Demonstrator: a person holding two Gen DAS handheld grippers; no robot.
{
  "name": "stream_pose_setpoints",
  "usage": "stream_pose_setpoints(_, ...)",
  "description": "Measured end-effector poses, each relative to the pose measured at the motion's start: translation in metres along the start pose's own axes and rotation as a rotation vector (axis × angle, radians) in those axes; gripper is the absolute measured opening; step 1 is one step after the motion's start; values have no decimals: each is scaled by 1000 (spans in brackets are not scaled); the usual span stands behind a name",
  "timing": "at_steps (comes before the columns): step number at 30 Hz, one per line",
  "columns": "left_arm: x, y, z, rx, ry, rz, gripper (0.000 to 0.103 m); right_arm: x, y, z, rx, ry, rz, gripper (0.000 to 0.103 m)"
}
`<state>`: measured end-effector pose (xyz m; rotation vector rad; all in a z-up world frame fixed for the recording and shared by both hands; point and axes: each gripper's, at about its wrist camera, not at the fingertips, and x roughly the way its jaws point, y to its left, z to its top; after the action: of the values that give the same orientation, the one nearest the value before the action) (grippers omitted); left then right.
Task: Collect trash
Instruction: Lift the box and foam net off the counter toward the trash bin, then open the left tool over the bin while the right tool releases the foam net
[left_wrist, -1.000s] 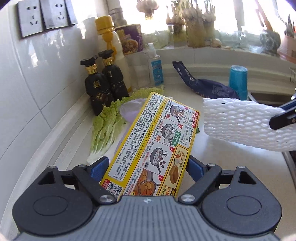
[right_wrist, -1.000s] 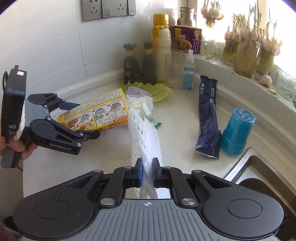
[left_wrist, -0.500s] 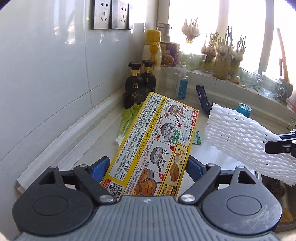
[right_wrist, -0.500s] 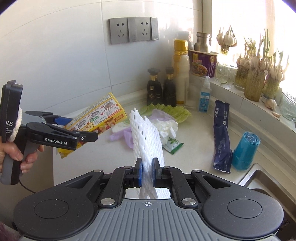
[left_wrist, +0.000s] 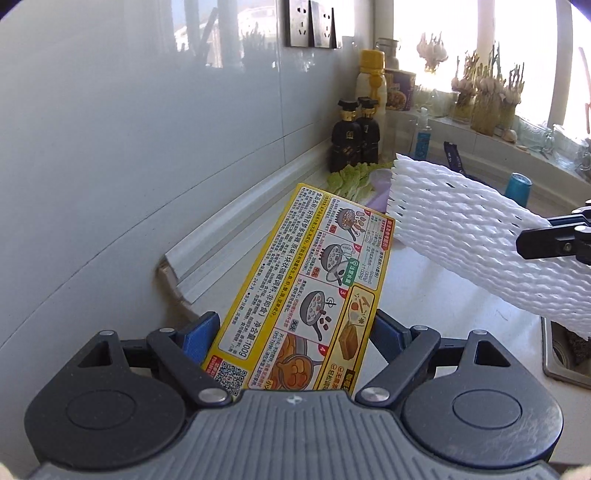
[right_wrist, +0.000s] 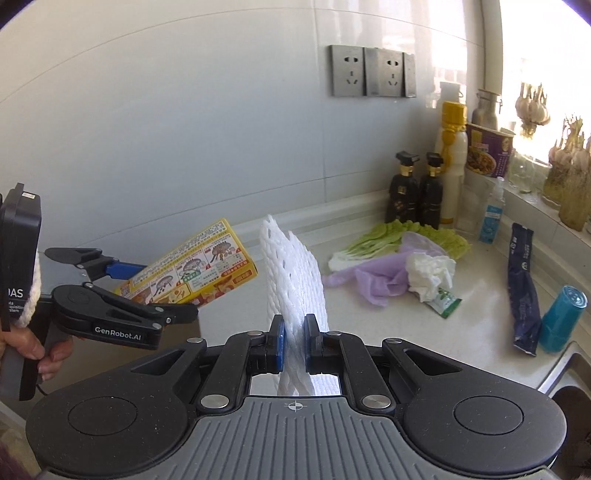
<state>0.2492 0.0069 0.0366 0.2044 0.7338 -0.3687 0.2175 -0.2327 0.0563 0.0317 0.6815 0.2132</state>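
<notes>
Both hand-held grippers have lifted and pulled back from the bench since the earlier frames; the leftover trash now sits farther off, and more wall shows behind.

Left hand-held gripper (left_wrist: 291, 334): jaws spread wide, blue pads clamped on the two long edges of a flat yellow cardboard food box with printed cooking pictures (left_wrist: 314, 295). The box is tilted and held in the air above the white bench (right_wrist: 369, 332), near the tiled wall. A person's hand (right_wrist: 33, 347) grips the handle.

Right hand-held gripper (right_wrist: 293, 341): jaws nearly closed, pinching a white foam mesh fruit sleeve (right_wrist: 291, 269). The sleeve stands up from the pads, off the bench, just beside the box but apart from it.

Still lying on the bench:
- pale green cabbage leaves (right_wrist: 391, 236)
- crumpled lilac plastic glove or bag (right_wrist: 380, 277), partly over the leaves
- wad of white tissue (right_wrist: 430, 269) resting on the lilac plastic
- small green sachet (right_wrist: 445, 301) touching the tissue
- long dark blue snack wrapper (right_wrist: 521, 284)
- teal plastic cup lying tilted (right_wrist: 561, 317), just beside the wrapper, near the sink edge

Two black sauce bottles with gold collars (right_wrist: 415, 188) stand at the wall behind the leaves.
</notes>
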Motion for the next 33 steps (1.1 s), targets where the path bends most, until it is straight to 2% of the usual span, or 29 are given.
stream_pose_setpoints(11, -26, 28, -51, -32, 72, 100, 84, 17, 78, -2, -67, 35, 92, 8)
stream_pose_setpoints(16, -25, 43, -80, -73, 125, 140, 84, 32, 106, -17, -83, 71, 122, 8)
stream_pose_setpoints(20, -18, 52, -108, -104, 158, 142, 84, 49, 124, -32, -93, 94, 122, 8)
stream_pose_setpoints(24, -4, 57, -140, -127, 184, 153, 84, 73, 139, -56, -72, 103, 148, 8)
stream_pose_setpoints(33, 46, 61, -205, -143, 324, 177, 84, 143, 169, -122, -94, 216, 136, 8)
